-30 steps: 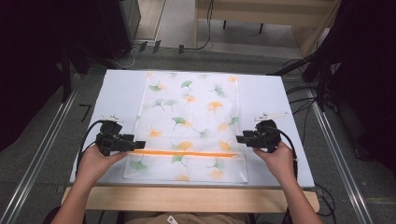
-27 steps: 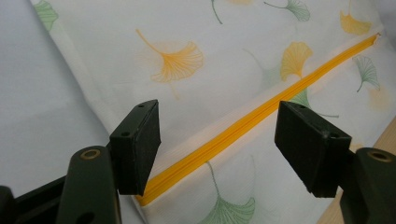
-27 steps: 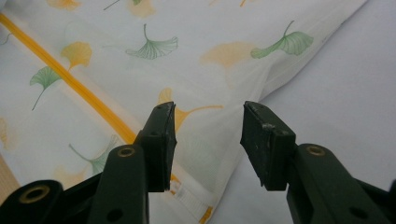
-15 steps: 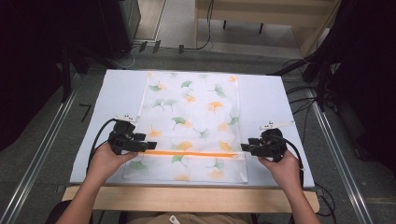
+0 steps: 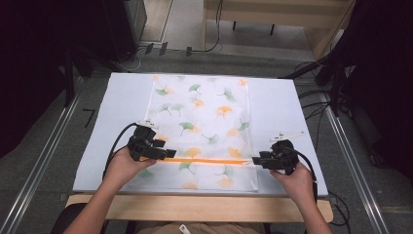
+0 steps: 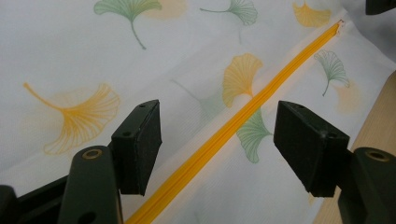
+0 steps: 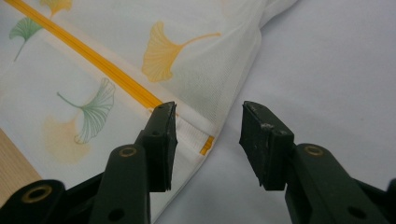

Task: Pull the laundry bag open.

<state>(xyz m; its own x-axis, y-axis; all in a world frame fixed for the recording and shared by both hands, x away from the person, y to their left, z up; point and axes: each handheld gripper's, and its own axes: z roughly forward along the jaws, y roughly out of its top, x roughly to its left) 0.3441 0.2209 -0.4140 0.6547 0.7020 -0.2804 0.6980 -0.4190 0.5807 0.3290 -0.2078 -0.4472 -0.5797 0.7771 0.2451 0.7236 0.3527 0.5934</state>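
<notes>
I'm lining up on the zipper of the leaf-print pillowcase lying flat on the worktop. My left tongs stand spread wide, straddling the zipper without touching it. My right tongs are half spread at the zipper's end, one pad just over the pillowcase's edge, gripping nothing. Next, I reckon, each must lower and pinch its end.

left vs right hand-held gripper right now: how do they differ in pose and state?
The left hand-held gripper straddles the orange zipper partway along the ginkgo-print cloth cover; the right hand-held gripper sits at the zipper's end, by the cover's edge over the pale blue table mat. The left jaws stand wider than the right. Both are open, gripping nothing, and point inward along the zipper.
</notes>
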